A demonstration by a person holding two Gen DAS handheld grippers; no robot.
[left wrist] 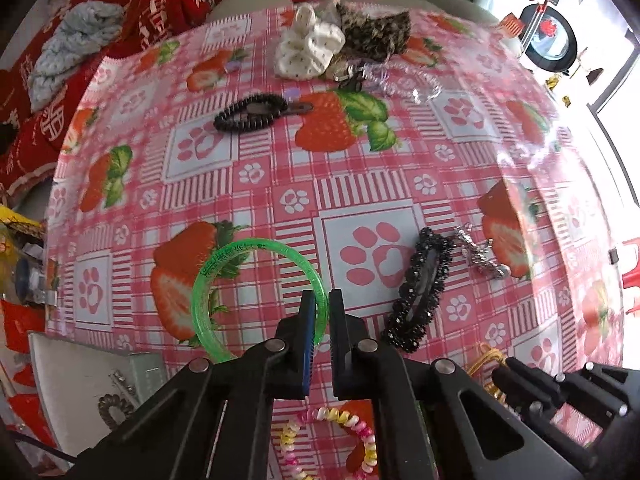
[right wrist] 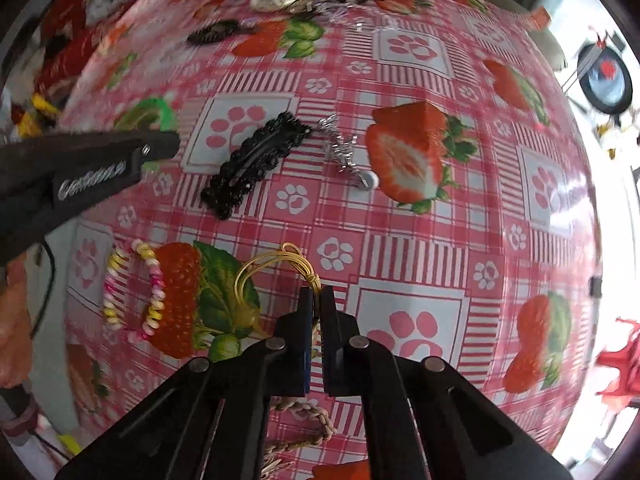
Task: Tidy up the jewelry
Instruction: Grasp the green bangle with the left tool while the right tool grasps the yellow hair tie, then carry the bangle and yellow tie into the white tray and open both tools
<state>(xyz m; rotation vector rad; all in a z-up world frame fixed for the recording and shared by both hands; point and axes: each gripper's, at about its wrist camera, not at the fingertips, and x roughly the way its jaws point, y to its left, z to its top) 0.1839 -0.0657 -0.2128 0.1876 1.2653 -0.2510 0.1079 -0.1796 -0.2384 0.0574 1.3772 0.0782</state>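
A translucent green bangle point(left wrist: 224, 268) lies on the strawberry tablecloth point(left wrist: 360, 184), and my left gripper point(left wrist: 322, 300) is shut on its right rim. My right gripper point(right wrist: 317, 294) is shut on a bundle of thin gold wire bangles point(right wrist: 272, 264); their loops spread out to the left of the pads. The right gripper also shows at the lower right of the left wrist view point(left wrist: 504, 364), beside the gold bangles point(left wrist: 486, 356). In the right wrist view, the left gripper point(right wrist: 176, 146) reaches in from the left over the green bangle point(right wrist: 160, 110).
A black beaded hair clip point(left wrist: 420, 292), a silver trinket point(left wrist: 480, 254), a dark bead bracelet point(left wrist: 250, 112), a pastel spiral hair tie point(left wrist: 352, 428) and scrunchies point(left wrist: 308, 50) lie about. A white box point(left wrist: 80, 380) holding a hair coil sits lower left. A braided cord point(right wrist: 312, 420) lies under my right gripper.
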